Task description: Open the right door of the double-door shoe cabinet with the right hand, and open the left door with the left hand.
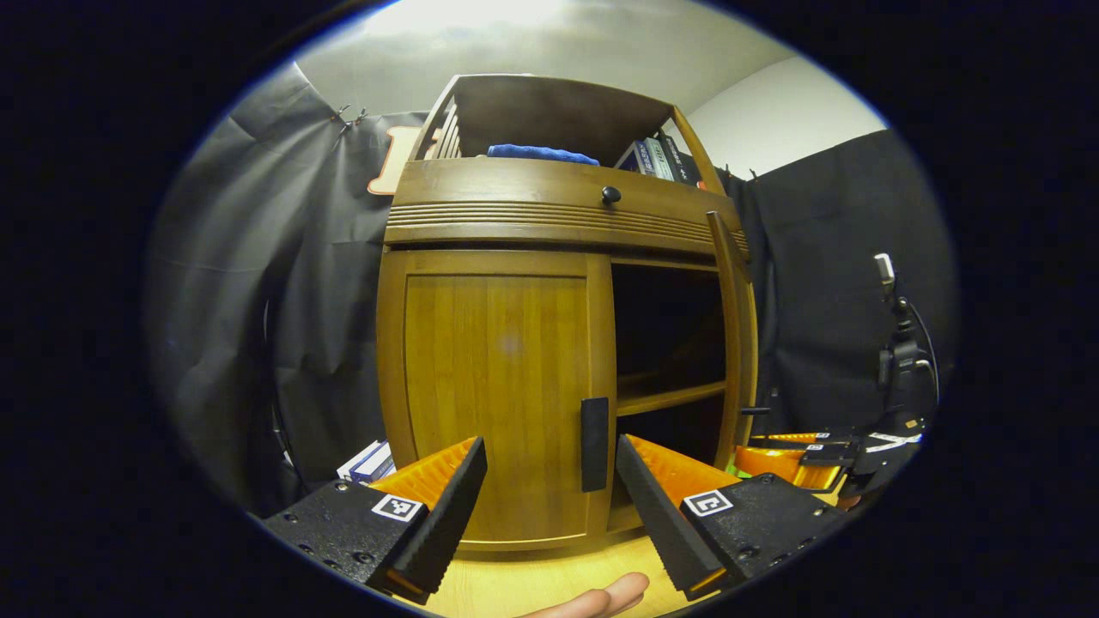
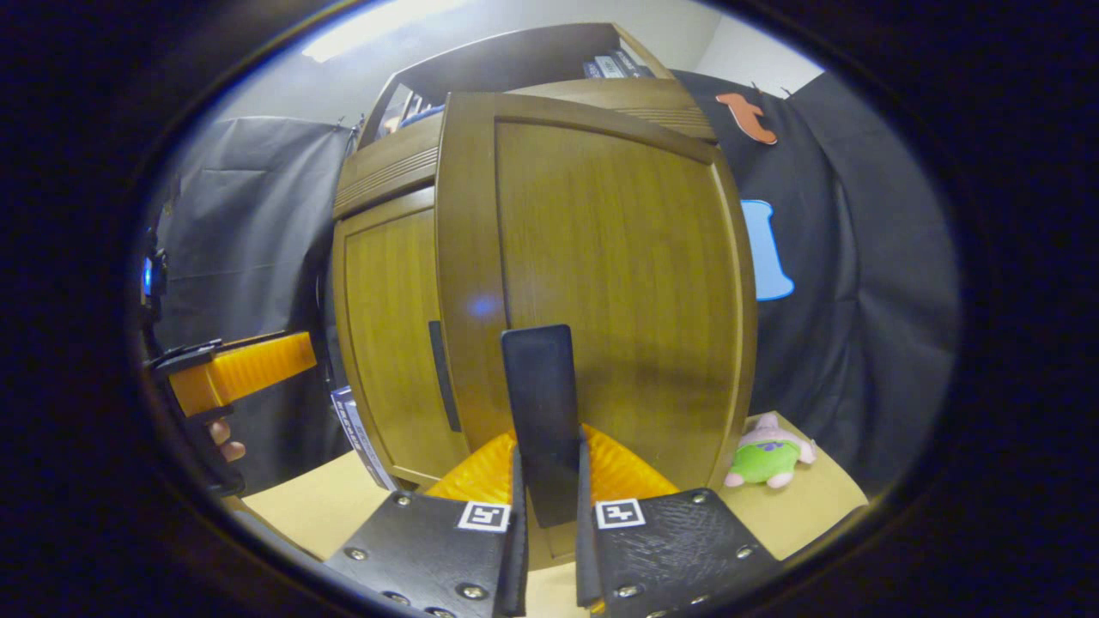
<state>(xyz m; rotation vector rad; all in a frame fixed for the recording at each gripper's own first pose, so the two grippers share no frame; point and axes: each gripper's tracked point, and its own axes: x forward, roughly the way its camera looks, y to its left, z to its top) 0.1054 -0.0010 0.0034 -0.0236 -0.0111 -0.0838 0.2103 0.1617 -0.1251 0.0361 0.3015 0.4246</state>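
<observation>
The wooden shoe cabinet (image 1: pixel 549 215) stands on a light table. Its left door (image 1: pixel 498 378) is closed, and a dark vertical handle (image 1: pixel 594 444) sits on its right edge. My left gripper (image 1: pixel 549 481) is open just in front of that handle, one finger on each side, not touching it. The right door (image 2: pixel 618 275) is swung out, seen edge-on in the left gripper view (image 1: pixel 732 283). My right gripper (image 2: pixel 549 463) is shut on the right door's handle (image 2: pixel 539 395). The left door (image 2: pixel 391 343) and the left gripper (image 2: pixel 240 369) also appear in the right gripper view.
The open half shows a dark interior with a shelf (image 1: pixel 670 396). A blue cloth (image 1: pixel 541 154) and books (image 1: pixel 657 160) lie on the top shelf. A plush toy (image 2: pixel 767 459) sits on the table right of the cabinet, and boxes (image 1: pixel 371 462) lean at its left.
</observation>
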